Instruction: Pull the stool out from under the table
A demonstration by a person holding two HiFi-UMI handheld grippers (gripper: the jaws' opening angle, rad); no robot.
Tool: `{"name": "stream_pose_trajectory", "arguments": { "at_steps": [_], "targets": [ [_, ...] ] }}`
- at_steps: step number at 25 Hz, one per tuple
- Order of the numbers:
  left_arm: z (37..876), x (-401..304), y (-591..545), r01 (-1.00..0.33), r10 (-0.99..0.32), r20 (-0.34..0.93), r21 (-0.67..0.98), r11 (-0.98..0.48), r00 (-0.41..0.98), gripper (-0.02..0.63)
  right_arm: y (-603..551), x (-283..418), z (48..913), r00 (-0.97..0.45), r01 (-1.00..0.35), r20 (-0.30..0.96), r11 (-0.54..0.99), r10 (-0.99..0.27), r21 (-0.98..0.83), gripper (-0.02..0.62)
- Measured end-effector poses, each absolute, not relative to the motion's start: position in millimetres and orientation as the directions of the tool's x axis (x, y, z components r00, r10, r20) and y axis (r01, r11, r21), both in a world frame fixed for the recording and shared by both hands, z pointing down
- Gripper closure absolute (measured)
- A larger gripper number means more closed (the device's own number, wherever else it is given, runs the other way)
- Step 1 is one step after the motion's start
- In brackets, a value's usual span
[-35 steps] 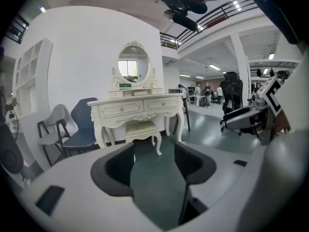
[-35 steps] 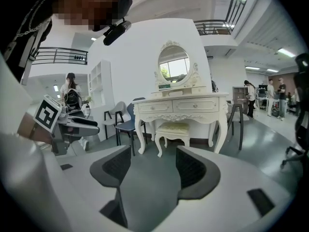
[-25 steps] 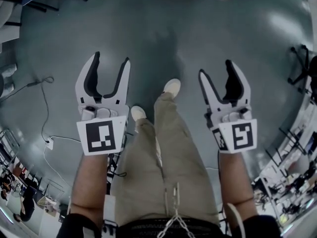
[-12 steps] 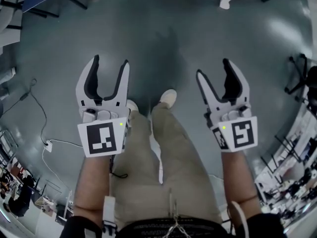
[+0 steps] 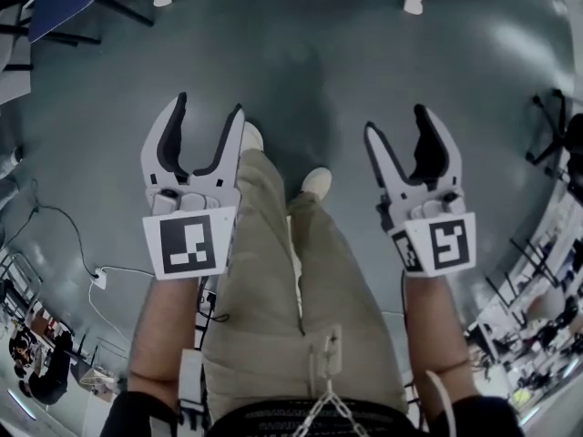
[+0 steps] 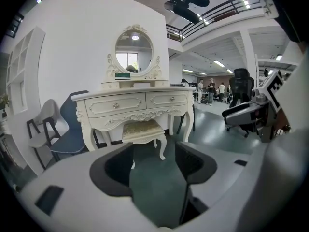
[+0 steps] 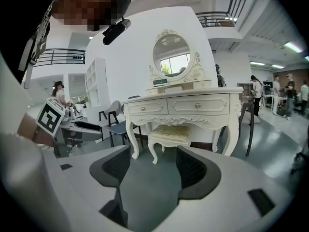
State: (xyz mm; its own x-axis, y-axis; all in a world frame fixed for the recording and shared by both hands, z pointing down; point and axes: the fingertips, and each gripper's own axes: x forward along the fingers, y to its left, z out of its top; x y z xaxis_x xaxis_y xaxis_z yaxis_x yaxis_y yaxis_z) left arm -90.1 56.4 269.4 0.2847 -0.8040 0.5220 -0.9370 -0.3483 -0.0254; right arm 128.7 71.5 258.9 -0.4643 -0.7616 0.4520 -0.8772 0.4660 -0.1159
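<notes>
Left gripper view: stool (image 6: 142, 131) tucked under the table (image 6: 135, 103), well ahead of you; left gripper (image 6: 154, 153) fingers (image 6: 113, 170) opening, right gripper (image 7: 153, 161) wide, both empty; approach, grasp and pull remain

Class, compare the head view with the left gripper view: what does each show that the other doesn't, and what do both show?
Head view only: the person's legs and shoes. Left gripper view only: the oval mirror, the table's drawers and the stool's cushioned seat tucked beneath them. Both: the left gripper, jaws apart and empty, over the grey floor.
</notes>
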Motion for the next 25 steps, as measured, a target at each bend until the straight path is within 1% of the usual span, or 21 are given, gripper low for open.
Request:
{"name": "stream_pose_trajectory", "arguments": {
  "at_steps": [4, 10, 17, 25],
  "targets": [
    [260, -103, 31, -0.937, -0.820, 0.493, -0.028, -0.347, 0.289, 0.351, 56, 119, 261, -0.445, -0.889, 0.453, 0.441, -0.773, -0.121, 0.322],
    [268, -117, 8, -0.927, -0.795, 0.523, -0.026, -0.375, 0.307, 0.351, 38, 93, 265, -0.450, -0.887, 0.464, 0.440, -0.763, -0.137, 0.322],
    [269, -112, -29, -0.909, -0.783, 0.516, -0.017, -0.417, 0.349, 0.350, 10, 89, 267, -0.424, -0.903, 0.465, 0.406, -0.777, -0.144, 0.322],
    [275, -138, -51, -0.905, -0.771, 0.527, -0.009, -0.426, 0.357, 0.350, -13, 75, 263, -0.397, -0.915, 0.472, 0.379, -0.788, -0.137, 0.322]
  ]
}}
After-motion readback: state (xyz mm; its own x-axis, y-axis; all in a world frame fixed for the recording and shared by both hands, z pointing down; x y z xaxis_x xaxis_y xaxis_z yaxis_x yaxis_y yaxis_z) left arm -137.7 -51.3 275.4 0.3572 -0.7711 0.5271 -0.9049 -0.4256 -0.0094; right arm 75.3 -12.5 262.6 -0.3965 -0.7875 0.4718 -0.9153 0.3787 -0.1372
